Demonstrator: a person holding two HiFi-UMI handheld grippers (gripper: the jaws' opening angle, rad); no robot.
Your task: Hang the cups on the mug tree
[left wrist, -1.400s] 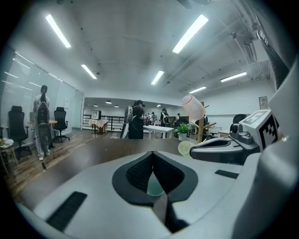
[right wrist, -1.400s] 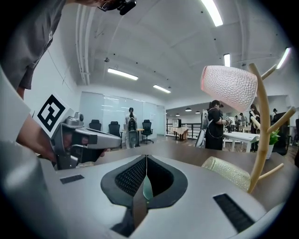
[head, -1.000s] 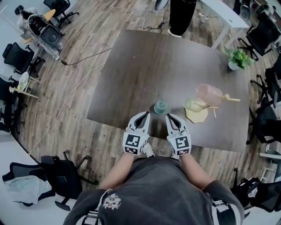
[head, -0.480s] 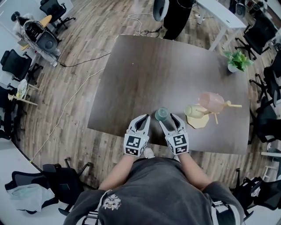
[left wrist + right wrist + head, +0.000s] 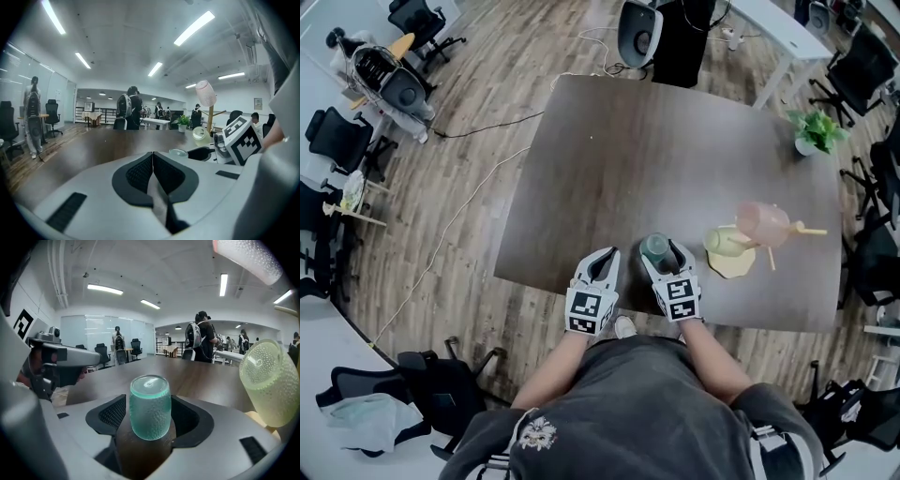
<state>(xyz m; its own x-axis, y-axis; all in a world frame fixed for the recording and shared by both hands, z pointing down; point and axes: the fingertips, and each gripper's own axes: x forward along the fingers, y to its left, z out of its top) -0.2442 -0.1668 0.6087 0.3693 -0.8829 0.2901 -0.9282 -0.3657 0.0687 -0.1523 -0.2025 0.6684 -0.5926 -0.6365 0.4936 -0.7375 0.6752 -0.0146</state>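
Teal cup (image 5: 149,408) stands, long axis vertical, between jaws of right hand-held gripper (image 5: 664,253), just opened; left hand-held gripper (image 5: 602,259) closed.

Three cups (image 5: 654,246), one mug tree (image 5: 737,267)

Bare tabletop (image 5: 656,159) beyond teal cup (image 5: 654,246)
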